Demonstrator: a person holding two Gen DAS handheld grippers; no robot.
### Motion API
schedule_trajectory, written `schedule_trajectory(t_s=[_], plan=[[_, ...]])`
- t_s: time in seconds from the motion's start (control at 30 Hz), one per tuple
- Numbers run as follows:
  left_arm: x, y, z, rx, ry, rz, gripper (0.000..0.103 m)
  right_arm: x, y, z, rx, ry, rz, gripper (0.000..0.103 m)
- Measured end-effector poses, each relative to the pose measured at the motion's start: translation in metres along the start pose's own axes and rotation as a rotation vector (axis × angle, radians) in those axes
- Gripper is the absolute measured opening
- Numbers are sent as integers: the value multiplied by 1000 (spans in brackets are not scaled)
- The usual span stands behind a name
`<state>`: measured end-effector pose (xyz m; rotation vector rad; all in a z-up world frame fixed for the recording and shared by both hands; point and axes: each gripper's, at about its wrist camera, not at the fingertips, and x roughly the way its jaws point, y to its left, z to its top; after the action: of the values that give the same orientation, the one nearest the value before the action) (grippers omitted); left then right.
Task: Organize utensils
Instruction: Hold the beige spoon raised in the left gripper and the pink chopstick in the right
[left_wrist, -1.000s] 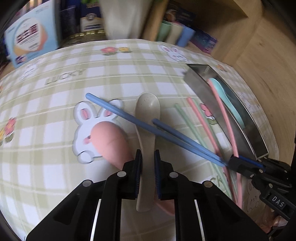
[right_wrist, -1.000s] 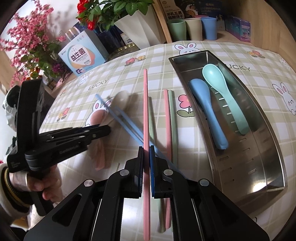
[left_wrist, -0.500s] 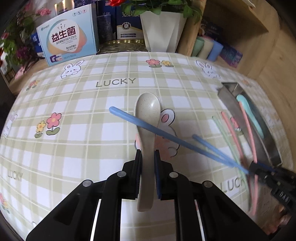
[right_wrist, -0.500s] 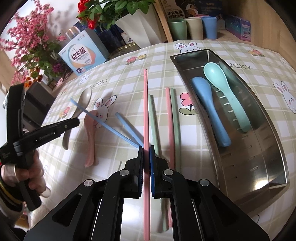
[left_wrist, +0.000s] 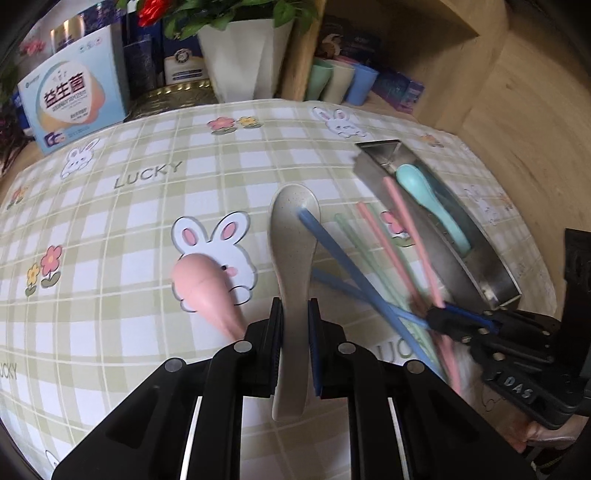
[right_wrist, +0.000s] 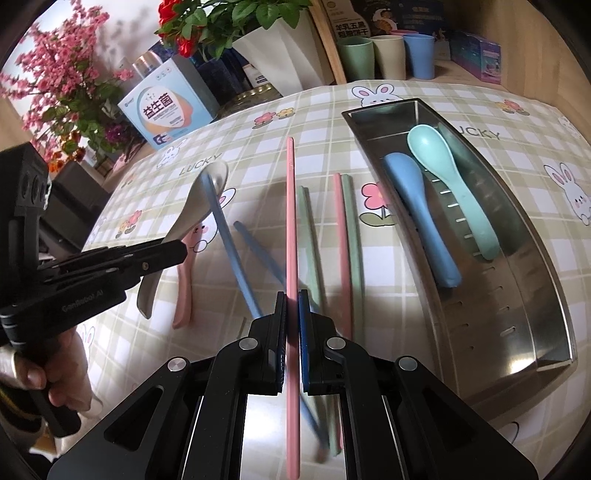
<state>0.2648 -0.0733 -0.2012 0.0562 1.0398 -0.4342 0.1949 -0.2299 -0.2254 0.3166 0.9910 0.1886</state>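
Note:
My left gripper (left_wrist: 295, 314) is shut on a beige speckled spoon (left_wrist: 295, 236) and holds it above the table; it also shows in the right wrist view (right_wrist: 199, 206). My right gripper (right_wrist: 292, 299) is shut on a pink chopstick (right_wrist: 291, 206), held above the cloth. A pink spoon (left_wrist: 203, 291) lies on the cloth left of the beige one. Two blue chopsticks (right_wrist: 229, 240), two green chopsticks (right_wrist: 351, 236) and another pink chopstick (right_wrist: 341, 236) lie on the cloth. The steel tray (right_wrist: 546, 295) at right holds a blue spoon (right_wrist: 417, 206) and a teal spoon (right_wrist: 450, 184).
A checked tablecloth (left_wrist: 129, 221) covers the table. At the back stand a blue-and-white box (right_wrist: 162, 110), a white plant pot (right_wrist: 280, 48), three cups (right_wrist: 384, 55) and flowers (right_wrist: 55, 96). A wooden wall (left_wrist: 535, 110) is to the right.
My left gripper has swung right with the beige spoon, so the tray and the pink spoon show again. The right gripper still holds the pink chopstick, about where it was.

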Motion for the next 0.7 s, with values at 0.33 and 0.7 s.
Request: schedule_trajectory(t_s=[0.33, 0.7], plan=[[-3, 36, -5, -112, -6, 71, 13, 6, -5, -4, 13, 14, 3, 6], [-22, 25, -13, -140, -73, 24, 13, -11, -9, 8, 17, -35, 30, 6]])
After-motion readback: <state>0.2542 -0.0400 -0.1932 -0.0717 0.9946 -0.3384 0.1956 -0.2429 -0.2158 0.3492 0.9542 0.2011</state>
